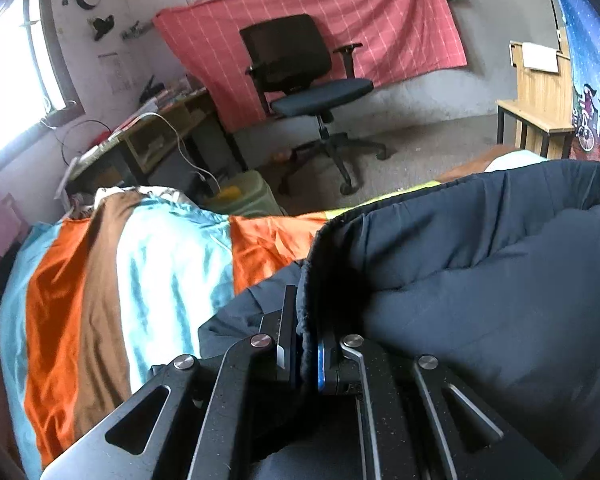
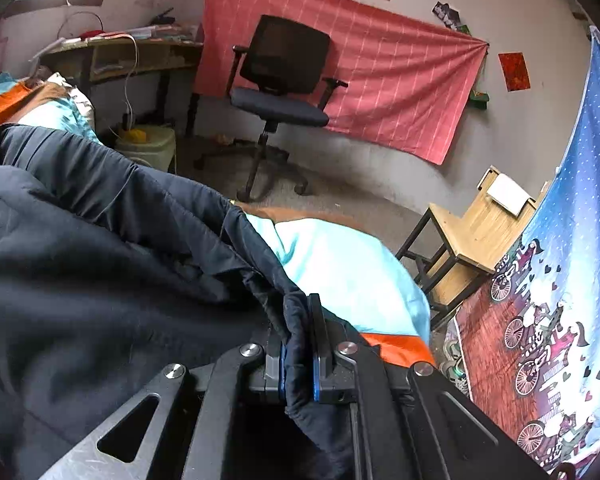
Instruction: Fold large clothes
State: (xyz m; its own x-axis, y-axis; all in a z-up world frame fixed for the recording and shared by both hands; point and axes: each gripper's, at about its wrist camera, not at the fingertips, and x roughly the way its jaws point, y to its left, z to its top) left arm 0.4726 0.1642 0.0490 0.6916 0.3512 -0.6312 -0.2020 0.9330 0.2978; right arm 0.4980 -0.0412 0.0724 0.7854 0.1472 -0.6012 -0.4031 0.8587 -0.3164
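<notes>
A large dark navy padded garment lies bunched on a bed covered by an orange, brown and light blue striped sheet. My left gripper is shut on the garment's left edge, with fabric pinched between its fingers. In the right wrist view the same garment fills the left side. My right gripper is shut on a fold of its right edge, above the light blue part of the sheet.
A black office chair stands on the grey floor beyond the bed. A cluttered desk is at the left, with a pale green bin beside it. A wooden chair and a blue patterned hanging cloth are at the right.
</notes>
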